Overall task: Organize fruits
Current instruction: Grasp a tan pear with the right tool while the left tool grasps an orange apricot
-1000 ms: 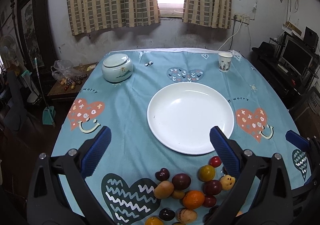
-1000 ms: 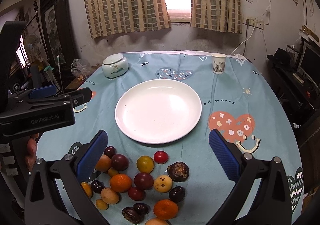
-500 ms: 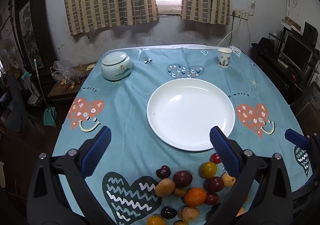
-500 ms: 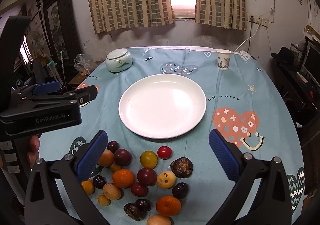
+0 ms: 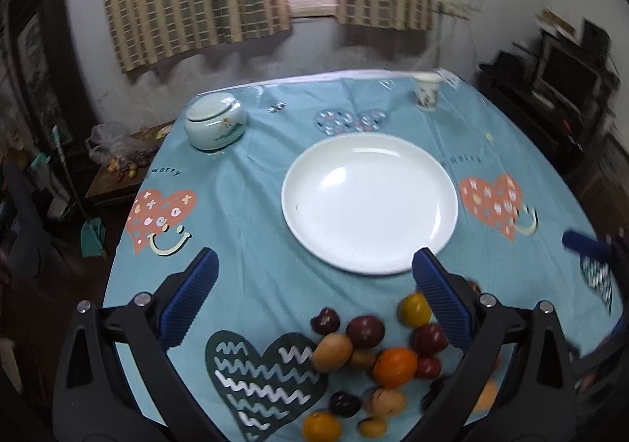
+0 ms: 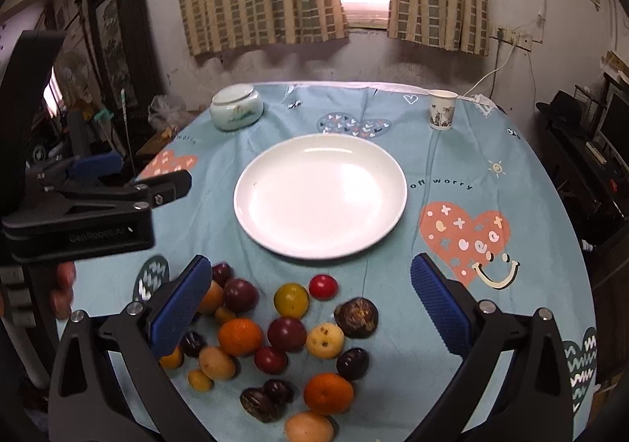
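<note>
Your left gripper (image 5: 314, 284) hangs with its jaws spread wide and nothing between them, above the near edge of the tabletop (image 5: 255, 245). Your right gripper (image 6: 310, 296) is just as wide apart and empty, over the fruits (image 6: 275, 336). They lie in a loose heap on the blue cloth, just in front of the white plate (image 6: 320, 194), which holds nothing. A lidded jar (image 6: 236, 107) and a paper cup (image 6: 442, 109) stand at the far side.
</note>
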`<state>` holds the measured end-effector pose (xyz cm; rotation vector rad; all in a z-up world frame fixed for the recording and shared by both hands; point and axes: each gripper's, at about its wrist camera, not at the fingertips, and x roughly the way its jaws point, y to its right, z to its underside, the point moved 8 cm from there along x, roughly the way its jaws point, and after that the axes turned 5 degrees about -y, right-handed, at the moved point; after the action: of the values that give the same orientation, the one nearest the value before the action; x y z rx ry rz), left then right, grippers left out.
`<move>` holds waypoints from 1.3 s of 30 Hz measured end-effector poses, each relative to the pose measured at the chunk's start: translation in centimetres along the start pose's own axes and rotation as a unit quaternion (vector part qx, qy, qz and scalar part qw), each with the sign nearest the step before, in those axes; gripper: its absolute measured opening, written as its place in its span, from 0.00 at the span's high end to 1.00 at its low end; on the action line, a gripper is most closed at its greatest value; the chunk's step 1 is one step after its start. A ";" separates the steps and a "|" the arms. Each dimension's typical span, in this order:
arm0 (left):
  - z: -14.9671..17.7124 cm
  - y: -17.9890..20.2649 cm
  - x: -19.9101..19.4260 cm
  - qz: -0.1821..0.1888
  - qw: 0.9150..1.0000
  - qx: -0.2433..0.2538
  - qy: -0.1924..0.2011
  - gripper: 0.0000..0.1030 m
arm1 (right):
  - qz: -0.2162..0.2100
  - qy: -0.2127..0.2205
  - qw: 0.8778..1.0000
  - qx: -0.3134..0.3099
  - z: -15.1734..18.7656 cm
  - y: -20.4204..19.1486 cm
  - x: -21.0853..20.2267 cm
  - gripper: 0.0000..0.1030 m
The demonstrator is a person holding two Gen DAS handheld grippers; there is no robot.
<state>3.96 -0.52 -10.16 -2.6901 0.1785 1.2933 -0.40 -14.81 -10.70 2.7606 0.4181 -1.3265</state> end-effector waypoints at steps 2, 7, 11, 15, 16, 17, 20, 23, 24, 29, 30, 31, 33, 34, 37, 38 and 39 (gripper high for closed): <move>2.6 0.0 0.3 0.012 0.999 0.049 -0.020 0.02 | 0.005 -0.019 0.999 -0.031 1.5 0.1 0.0 0.01; 10.5 -1.2 0.9 0.063 0.990 0.085 -0.088 0.03 | -0.011 -0.112 0.992 -0.063 9.5 1.1 0.6 0.02; 14.5 -1.0 1.4 0.087 0.984 0.087 -0.128 0.03 | -0.033 -0.181 0.981 -0.060 15.0 0.5 1.7 0.13; 16.6 0.1 2.6 0.103 0.978 0.089 -0.158 0.03 | -0.052 -0.215 0.974 -0.038 16.9 -0.3 3.4 0.35; 17.1 0.1 3.1 0.103 0.977 0.085 -0.166 0.03 | -0.055 -0.224 0.973 -0.027 17.0 -0.3 3.9 0.36; 17.5 0.2 3.3 0.107 0.976 0.080 -0.173 0.03 | -0.055 -0.228 0.972 -0.021 17.0 -0.3 4.2 0.36; 18.1 0.2 4.2 0.118 0.973 0.062 -0.189 0.03 | -0.040 -0.232 0.972 -0.029 17.1 -0.4 5.2 0.36; 18.4 0.0 5.5 0.115 0.972 0.044 -0.201 0.04 | -0.042 -0.228 0.972 -0.043 17.0 -0.6 5.5 0.54; 18.4 -0.1 5.8 0.115 0.971 0.038 -0.205 0.08 | -0.057 -0.230 0.970 -0.048 16.9 -0.8 5.4 0.57; 18.6 0.0 6.4 0.171 0.957 -0.010 -0.235 0.63 | -0.066 -0.238 0.968 -0.037 16.9 0.1 5.0 0.57; 18.5 0.0 6.3 0.162 0.958 -0.003 -0.235 0.63 | -0.067 -0.237 0.969 -0.035 16.9 0.3 4.7 0.57; 18.3 0.0 6.1 0.158 0.959 0.003 -0.235 0.63 | -0.066 -0.235 0.969 -0.033 16.8 0.5 4.4 0.57; 17.6 0.1 5.4 0.158 0.961 0.009 -0.228 0.63 | -0.073 -0.231 0.970 -0.025 16.6 0.5 4.1 0.57; 16.9 0.1 5.0 0.159 0.962 0.009 -0.221 0.63 | -0.075 -0.230 0.970 -0.024 16.5 0.6 3.9 0.57; 13.7 0.4 3.2 0.173 0.969 0.012 -0.178 0.63 | -0.073 -0.220 0.972 -0.023 15.7 0.8 3.4 0.57; 12.3 0.6 2.7 0.179 0.970 0.011 -0.162 0.63 | -0.075 -0.216 0.973 -0.020 15.1 0.7 3.3 0.57; 10.7 0.7 2.3 0.182 0.972 0.010 -0.148 0.62 | -0.079 -0.206 0.975 -0.017 14.2 0.8 3.1 0.57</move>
<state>-2.94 0.66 -18.64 -2.4836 0.6684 1.7604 -9.16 -17.21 -22.09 2.3714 0.6289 -1.8527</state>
